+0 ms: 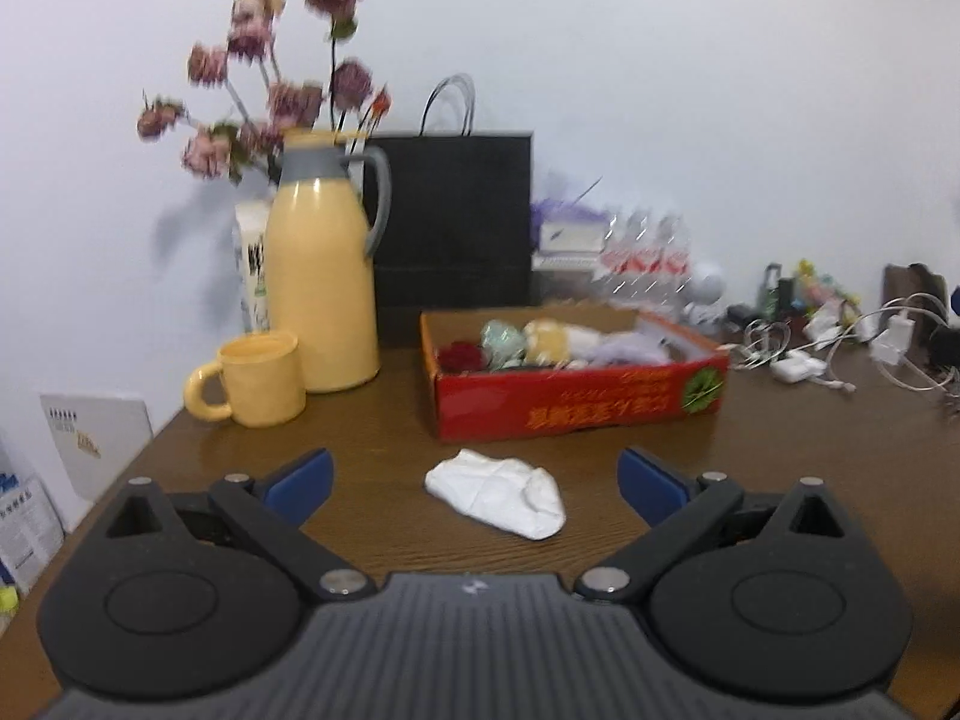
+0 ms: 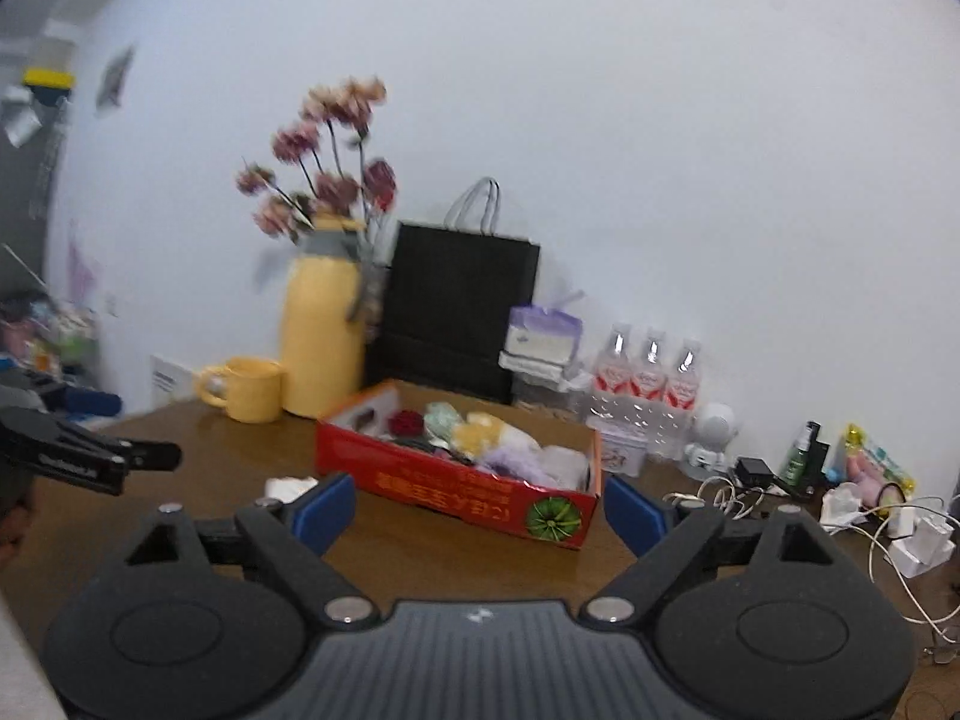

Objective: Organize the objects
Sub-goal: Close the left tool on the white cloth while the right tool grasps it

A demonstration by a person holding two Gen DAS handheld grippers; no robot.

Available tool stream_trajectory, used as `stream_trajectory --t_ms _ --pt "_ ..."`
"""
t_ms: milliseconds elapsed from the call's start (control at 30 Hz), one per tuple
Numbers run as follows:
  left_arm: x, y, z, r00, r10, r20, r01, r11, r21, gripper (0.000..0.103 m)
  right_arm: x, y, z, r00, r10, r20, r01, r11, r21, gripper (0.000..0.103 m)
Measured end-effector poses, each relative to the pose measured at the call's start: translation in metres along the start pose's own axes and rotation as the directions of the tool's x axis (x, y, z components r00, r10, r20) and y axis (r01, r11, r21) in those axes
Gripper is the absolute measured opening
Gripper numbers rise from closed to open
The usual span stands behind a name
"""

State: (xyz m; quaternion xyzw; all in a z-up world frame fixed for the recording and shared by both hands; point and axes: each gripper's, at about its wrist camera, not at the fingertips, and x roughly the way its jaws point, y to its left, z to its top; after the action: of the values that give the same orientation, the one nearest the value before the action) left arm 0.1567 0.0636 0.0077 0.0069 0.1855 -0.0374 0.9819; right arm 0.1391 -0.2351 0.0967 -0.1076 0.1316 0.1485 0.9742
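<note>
your left tool [image 1: 474, 483] was spread wide with nothing gripped, its blue pads [image 1: 300, 483] standing well apart above the brown counter [image 1: 372, 420]. a crumpled white cloth [image 1: 498, 498] lay on the counter in the gap between those pads, touched by neither. just beyond the cloth sat the red cardboard box [image 1: 576, 402], open at the top, with a dark red item, a pale green one, a yellow-and-white one and something lilac packed inside it; the blur kept you from telling exactly what each was. to the left of the box stood a yellow thermos jug [image 1: 321, 288] with a grey collar and handle, and a yellow mug [image 1: 261, 378] just in front of it. a black paper bag [image 1: 453, 228] stood behind the box against the wall, and dried pink flowers [image 1: 270, 78] rose behind the jug.

your right tool [image 2: 477, 510] was released too, empty, with the near long side of the box beyond the space between its pads. from there the white cloth showed only as a sliver past the left pad. three water bottles [image 2: 648, 372] stood by the wall to the right, and white cables [image 2: 900, 540] trailed over the counter's far right end
</note>
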Motion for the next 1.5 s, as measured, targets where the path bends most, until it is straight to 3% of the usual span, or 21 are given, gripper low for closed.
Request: stream_trajectory --t_ms 133,300,333,467,600,667,700,800,833,867,900,1033,1200,1267,1333,1433,1500 --pt "0.04 0.017 0.0 0.998 -0.008 -0.058 0.004 0.998 -0.063 0.101 0.054 0.028 -0.015 0.99 0.109 -0.088 -0.108 0.994 0.014 0.083" --pt "0.087 0.04 0.007 0.994 -0.02 -0.108 0.009 0.995 -0.1 0.089 0.121 0.065 -0.025 0.963 0.206 -0.175 -0.201 0.978 0.051 0.073" --pt "0.094 0.043 0.006 0.994 -0.012 -0.109 0.001 0.995 -0.101 0.082 0.134 0.071 -0.027 0.956 0.22 -0.193 -0.213 0.975 0.058 0.07" --pt "0.14 0.057 0.007 0.982 -0.024 -0.19 0.004 0.995 -0.1 0.059 0.184 0.097 -0.031 0.945 0.206 -0.253 -0.206 0.978 0.027 0.061" --pt "0.179 0.067 0.001 0.968 -0.095 -0.231 0.061 0.986 -0.152 0.053 0.227 0.115 -0.033 0.93 0.217 -0.298 -0.219 0.975 0.026 0.054" --pt "0.193 0.064 -0.003 0.965 -0.092 -0.245 0.058 0.988 -0.142 0.051 0.245 0.119 -0.035 0.922 0.23 -0.31 -0.226 0.973 0.051 0.052" --pt "0.198 0.063 -0.004 0.961 -0.099 -0.259 0.064 0.988 -0.143 0.051 0.25 0.121 -0.037 0.921 0.229 -0.315 -0.221 0.973 0.06 0.051" --pt "0.206 0.058 -0.011 0.956 -0.091 -0.278 0.062 0.992 -0.111 0.046 0.26 0.124 -0.041 0.917 0.231 -0.325 -0.219 0.973 0.074 0.035" --pt "0.206 0.055 -0.014 0.959 -0.083 -0.272 0.06 0.994 -0.09 0.041 0.258 0.124 -0.041 0.92 0.23 -0.318 -0.216 0.973 0.078 0.034" --pt "0.204 0.053 -0.014 0.959 -0.086 -0.271 0.069 0.995 -0.073 0.029 0.256 0.122 -0.04 0.924 0.216 -0.317 -0.202 0.976 0.077 0.026" --pt "0.203 0.051 -0.014 0.957 -0.1 -0.271 0.085 0.994 -0.068 0.025 0.252 0.119 -0.04 0.93 0.204 -0.307 -0.189 0.979 0.077 0.023" --pt "0.199 0.041 -0.017 0.961 -0.084 -0.265 0.082 0.996 -0.02 0.017 0.246 0.101 -0.041 0.951 0.138 -0.277 -0.111 0.988 0.111 0.024" --pt "0.194 0.039 -0.019 0.96 -0.086 -0.267 0.081 0.996 -0.029 0.018 0.257 0.092 -0.043 0.938 0.162 -0.306 -0.121 0.982 0.147 0.023" --pt "0.194 0.039 -0.018 0.959 -0.081 -0.27 0.075 0.997 -0.031 0.021 0.261 0.095 -0.046 0.927 0.206 -0.314 -0.157 0.972 0.174 0.01" --pt "0.193 0.039 -0.018 0.958 -0.086 -0.275 0.078 0.996 -0.038 0.021 0.261 0.095 -0.046 0.927 0.211 -0.31 -0.161 0.97 0.18 0.006" --pt "0.183 0.039 -0.019 0.955 -0.099 -0.281 0.078 0.993 -0.086 0.005 0.256 0.092 -0.044 0.929 0.209 -0.305 -0.152 0.968 0.201 0.004" --pt "0.164 0.032 -0.019 0.959 -0.086 -0.271 0.06 0.993 -0.102 0.002 0.24 0.093 -0.042 0.934 0.205 -0.292 -0.154 0.97 0.187 0.004"
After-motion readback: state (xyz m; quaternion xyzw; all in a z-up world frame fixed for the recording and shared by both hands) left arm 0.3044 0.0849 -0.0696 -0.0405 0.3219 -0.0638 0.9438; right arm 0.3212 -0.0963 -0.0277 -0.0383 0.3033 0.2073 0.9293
